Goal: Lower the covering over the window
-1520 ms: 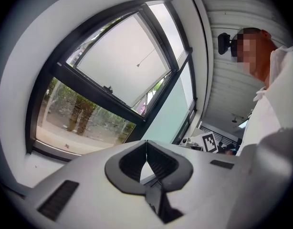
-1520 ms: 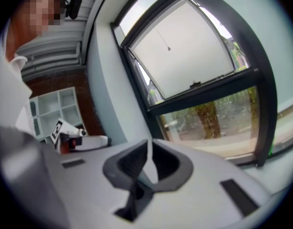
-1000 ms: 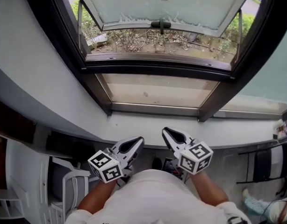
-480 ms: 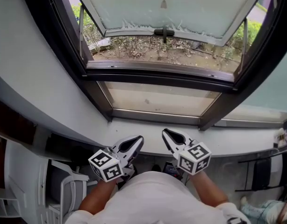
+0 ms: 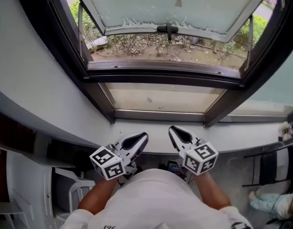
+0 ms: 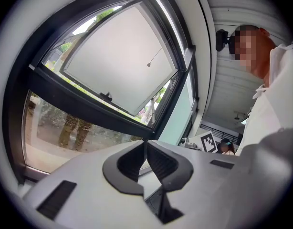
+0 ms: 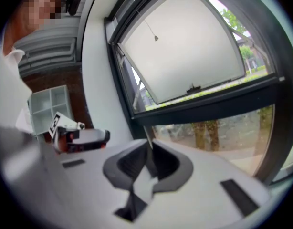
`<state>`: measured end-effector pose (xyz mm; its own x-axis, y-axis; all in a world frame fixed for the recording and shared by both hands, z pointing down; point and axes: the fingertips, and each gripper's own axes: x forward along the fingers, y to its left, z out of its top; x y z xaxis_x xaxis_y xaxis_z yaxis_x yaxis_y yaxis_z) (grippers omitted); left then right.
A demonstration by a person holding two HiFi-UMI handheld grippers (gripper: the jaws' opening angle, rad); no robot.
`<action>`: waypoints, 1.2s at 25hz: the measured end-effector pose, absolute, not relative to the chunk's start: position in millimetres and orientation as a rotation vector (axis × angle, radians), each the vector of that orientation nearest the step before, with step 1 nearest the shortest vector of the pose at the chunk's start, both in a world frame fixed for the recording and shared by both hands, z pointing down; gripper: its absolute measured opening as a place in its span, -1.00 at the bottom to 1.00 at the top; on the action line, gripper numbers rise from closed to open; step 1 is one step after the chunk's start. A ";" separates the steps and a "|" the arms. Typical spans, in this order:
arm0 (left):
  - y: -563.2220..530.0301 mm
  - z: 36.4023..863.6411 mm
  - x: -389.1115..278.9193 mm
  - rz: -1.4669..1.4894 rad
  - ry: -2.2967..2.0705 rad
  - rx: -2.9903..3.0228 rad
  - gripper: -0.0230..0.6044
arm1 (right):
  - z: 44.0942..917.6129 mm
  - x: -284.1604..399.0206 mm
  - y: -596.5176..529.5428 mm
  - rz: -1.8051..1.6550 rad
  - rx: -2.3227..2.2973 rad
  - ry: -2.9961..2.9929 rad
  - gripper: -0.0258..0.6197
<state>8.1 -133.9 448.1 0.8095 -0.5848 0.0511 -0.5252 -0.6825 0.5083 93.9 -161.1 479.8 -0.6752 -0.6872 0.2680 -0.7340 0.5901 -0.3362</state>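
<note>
Left gripper (image 5: 144,137) and right gripper (image 5: 171,130), jaws pressed together and empty, hang side by side just below the white sill (image 5: 232,136). Black-and-white square markers, the only print legible, cover their cubes (image 5: 107,163). Above, the window's frosted sash (image 5: 137,4) tilts outward. All that shows of the covering is a thin pull cord (image 5: 178,2), dangling high and well apart from both grippers.
</note>
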 end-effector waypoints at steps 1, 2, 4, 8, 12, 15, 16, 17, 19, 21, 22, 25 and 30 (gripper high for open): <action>-135.0 447.4 6.5 -0.155 -0.813 2.486 -0.88 | 478.5 92.1 -161.8 0.643 1.222 -2.700 -0.84; -135.8 447.4 5.1 -0.151 -0.804 2.492 -0.88 | 477.1 90.6 -162.4 0.637 1.231 -2.699 -0.84; -137.2 450.1 2.6 -0.137 -0.798 2.494 -0.88 | 474.9 89.0 -163.3 0.625 1.246 -2.694 -0.84; -142.3 452.9 -1.7 -0.121 -0.807 2.484 -0.88 | 471.7 87.8 -165.6 0.608 1.264 -2.683 -0.84; -146.8 449.4 -4.8 -0.113 -0.807 2.507 -0.88 | 466.0 87.0 -169.1 0.565 1.277 -2.678 -0.84; -151.8 448.6 -6.0 -0.099 -0.814 2.523 -0.88 | 458.7 87.6 -174.9 0.514 1.277 -2.682 -0.84; -153.8 447.7 -6.1 -0.092 -0.813 2.531 -0.88 | 455.4 87.9 -177.2 0.497 1.277 -2.684 -0.84; -156.1 446.2 -6.4 -0.086 -0.812 2.541 -0.88 | 451.6 88.3 -179.6 0.478 1.277 -2.686 -0.84; -161.5 441.4 -7.2 -0.078 -0.815 2.565 -0.88 | 442.4 89.2 -185.2 0.430 1.277 -2.689 -0.84; -168.7 435.0 -8.5 -0.077 -0.820 2.590 -0.88 | 432.5 90.0 -192.0 0.367 1.282 -2.687 -0.84; -172.6 431.4 -9.3 -0.078 -0.825 2.602 -0.88 | 427.5 90.5 -195.5 0.328 1.285 -2.682 -0.84; -184.8 418.9 -12.6 -0.088 -0.845 2.636 -0.88 | 412.5 93.4 -205.2 0.215 1.295 -2.661 -0.84; -203.4 391.3 -14.4 -0.091 -0.872 2.719 -0.88 | 382.4 100.9 -222.1 0.097 1.322 -2.647 -0.84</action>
<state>-14.4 -203.4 391.3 0.8153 -0.5784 0.0263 -0.5606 -0.7772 0.2859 100.9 -222.1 382.4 -0.5880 -0.7862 0.1903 -0.7980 0.6023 0.0228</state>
